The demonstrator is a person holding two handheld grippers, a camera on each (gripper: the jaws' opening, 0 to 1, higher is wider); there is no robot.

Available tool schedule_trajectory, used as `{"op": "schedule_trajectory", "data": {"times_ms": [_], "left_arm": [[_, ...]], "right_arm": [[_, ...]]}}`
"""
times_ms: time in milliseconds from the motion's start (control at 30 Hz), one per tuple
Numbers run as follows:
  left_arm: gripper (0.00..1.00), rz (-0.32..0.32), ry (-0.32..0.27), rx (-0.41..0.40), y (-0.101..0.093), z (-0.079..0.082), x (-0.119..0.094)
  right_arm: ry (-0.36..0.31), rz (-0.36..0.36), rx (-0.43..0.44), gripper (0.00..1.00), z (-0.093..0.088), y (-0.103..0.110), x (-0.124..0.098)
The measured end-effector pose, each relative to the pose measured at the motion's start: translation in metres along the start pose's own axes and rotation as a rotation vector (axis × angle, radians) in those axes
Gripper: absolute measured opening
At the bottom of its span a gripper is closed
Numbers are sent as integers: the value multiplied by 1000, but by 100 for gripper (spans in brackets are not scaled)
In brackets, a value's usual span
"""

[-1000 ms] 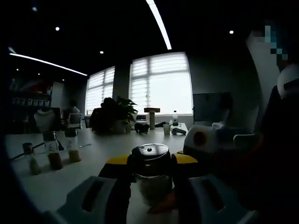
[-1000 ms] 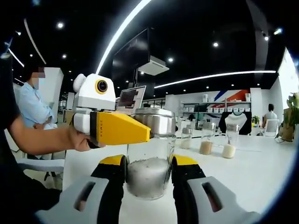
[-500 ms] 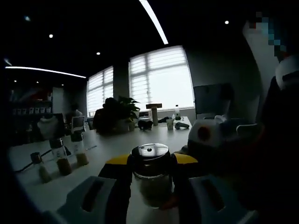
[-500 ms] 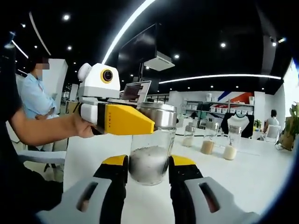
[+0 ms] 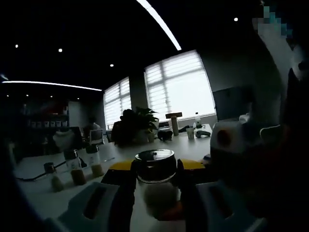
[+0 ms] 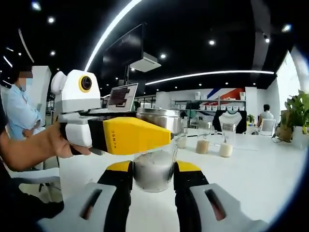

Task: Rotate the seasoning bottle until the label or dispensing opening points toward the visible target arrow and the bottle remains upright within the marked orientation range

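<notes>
The seasoning bottle (image 6: 153, 170) is a clear glass jar with white granules and a steel lid (image 6: 161, 117), and it stands upright. My right gripper (image 6: 153, 175) is shut on its glass body, a yellow-tipped jaw on each side. My left gripper (image 6: 126, 136) comes in from the left, held by a hand, with its yellow jaw lying across the lid. In the left gripper view the lid (image 5: 155, 164) sits between the yellow tips of my left gripper (image 5: 155, 170), which is shut on it. The right gripper's white body (image 5: 228, 141) shows beside it.
The white table (image 6: 256, 169) stretches to the right. Three small seasoning jars (image 5: 73, 170) stand at the left; two of them (image 6: 212, 145) also show beyond the bottle. A potted plant (image 5: 137, 126), a laptop (image 6: 120, 96) and a seated person (image 6: 18, 113) are further off.
The left gripper has swung round the lid; its yellow jaw now reaches further right across the bottle. Both cameras have shifted. Both grippers keep their hold.
</notes>
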State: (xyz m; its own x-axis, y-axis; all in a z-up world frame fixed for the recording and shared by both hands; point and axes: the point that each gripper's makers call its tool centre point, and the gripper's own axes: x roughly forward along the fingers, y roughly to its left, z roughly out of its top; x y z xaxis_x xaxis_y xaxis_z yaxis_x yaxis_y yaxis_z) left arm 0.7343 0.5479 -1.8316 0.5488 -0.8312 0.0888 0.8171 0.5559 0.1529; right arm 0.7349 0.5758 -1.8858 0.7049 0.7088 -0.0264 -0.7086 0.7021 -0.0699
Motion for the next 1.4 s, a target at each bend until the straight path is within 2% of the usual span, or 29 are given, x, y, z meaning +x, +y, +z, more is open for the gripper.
{"op": "schedule_trajectory", "data": {"times_ms": [67, 100, 167, 233, 400, 500, 533, 600, 767, 900, 967, 1000, 1033, 1100, 1233, 1333, 1367, 1400], "left_arm": [[35, 42, 9, -14, 4, -1, -1], [35, 116, 9, -52, 10, -3, -3], [35, 163, 4, -55, 13, -4, -5], [35, 197, 14, -74, 14, -5, -8], [35, 234, -6, -53, 12, -3, -16], [34, 248, -14, -104, 17, -3, -22], [34, 248, -22, -136, 18, -3, -24], [34, 240, -20, -158, 21, -4, -27], [34, 152, -20, -130, 10, -4, -27], [33, 90, -55, -140, 2, 4, -29], [32, 24, -97, -179, -7, 12, -31], [32, 32, -77, -157, -5, 9, -32], [32, -1, -75, -159, -10, 9, -33], [32, -15, -83, -156, -12, 10, -33], [32, -23, -104, -180, -11, 13, -34], [32, 8, -110, -85, -10, 14, -28], [32, 29, -111, -60, -10, 14, -25], [33, 47, -112, -59, -8, 14, -23]], "right_arm": [[4, -43, 35, 31, -1, -4, 1], [8, -62, 70, 31, -3, -3, 3], [16, -90, 68, 31, -4, -4, 3], [36, -127, 20, 31, -6, -6, 2], [32, -98, 2, 31, -4, 1, 3], [37, -33, -40, 31, -4, 7, 4], [27, -7, -100, 32, -3, 7, 5], [29, 48, -150, 32, -3, 9, 4], [10, 127, -156, 32, 0, 12, -2], [-24, 199, -172, 33, 7, 17, -9], [-18, 234, -175, 33, 7, 19, -12], [-25, 255, -177, 33, 8, 21, -14], [-27, 271, -169, 33, 9, 22, -16], [-32, 304, -97, 32, 11, 28, -19], [-40, 281, -87, 31, 14, 26, -19], [-39, 220, -79, 30, 14, 21, -15], [-44, 180, -78, 30, 15, 18, -13], [-40, 156, -65, 30, 15, 16, -12]]}}
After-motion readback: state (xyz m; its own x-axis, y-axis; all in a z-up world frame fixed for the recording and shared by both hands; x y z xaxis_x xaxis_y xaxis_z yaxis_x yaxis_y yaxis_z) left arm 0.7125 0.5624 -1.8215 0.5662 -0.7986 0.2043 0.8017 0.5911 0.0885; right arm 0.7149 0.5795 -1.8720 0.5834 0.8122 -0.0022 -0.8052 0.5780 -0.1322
